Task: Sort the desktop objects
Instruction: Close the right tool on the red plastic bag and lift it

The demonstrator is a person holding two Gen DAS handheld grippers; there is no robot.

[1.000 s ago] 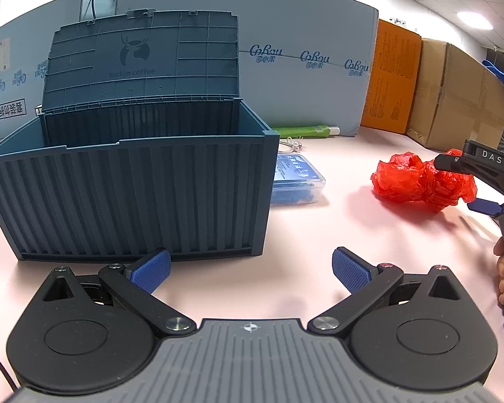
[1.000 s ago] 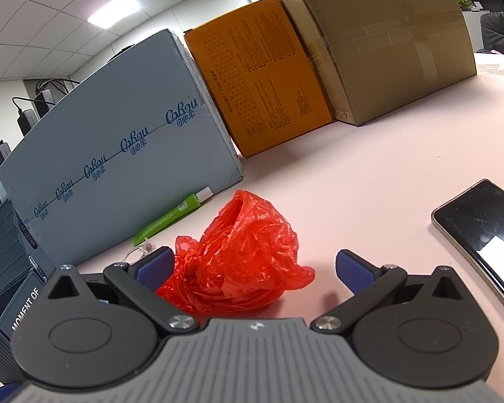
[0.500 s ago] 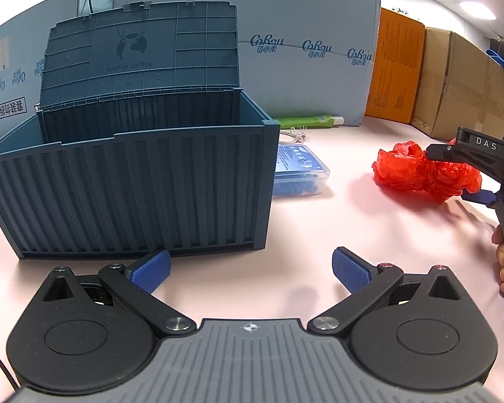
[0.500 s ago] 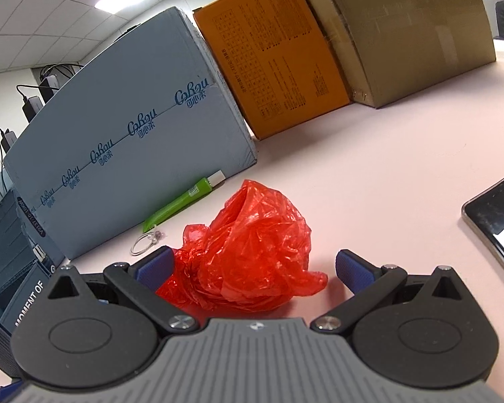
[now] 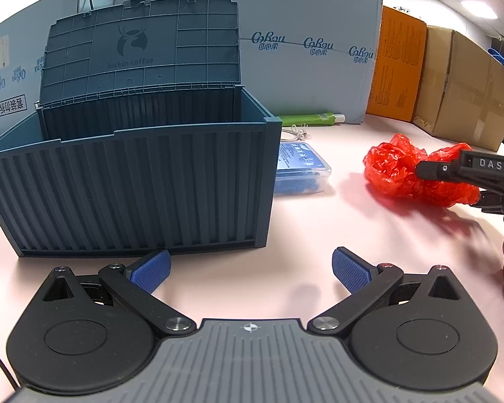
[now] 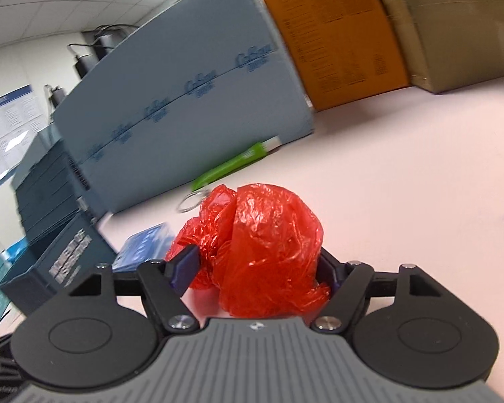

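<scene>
The right gripper (image 6: 257,268) has just been closing its jaws on the crumpled red plastic bag (image 6: 265,252), both pads now pressing its sides, on the pink table (image 6: 403,184); the left gripper (image 5: 250,268) hangs wide open, holding nothing, just before the open blue storage box (image 5: 134,181); beyond lie a clear box of blue clips (image 5: 300,168) and a green tube (image 5: 305,118).

"luckin coffee" on bin lid (image 5: 141,47); "DAS" on right hand-held gripper (image 5: 453,171).
</scene>
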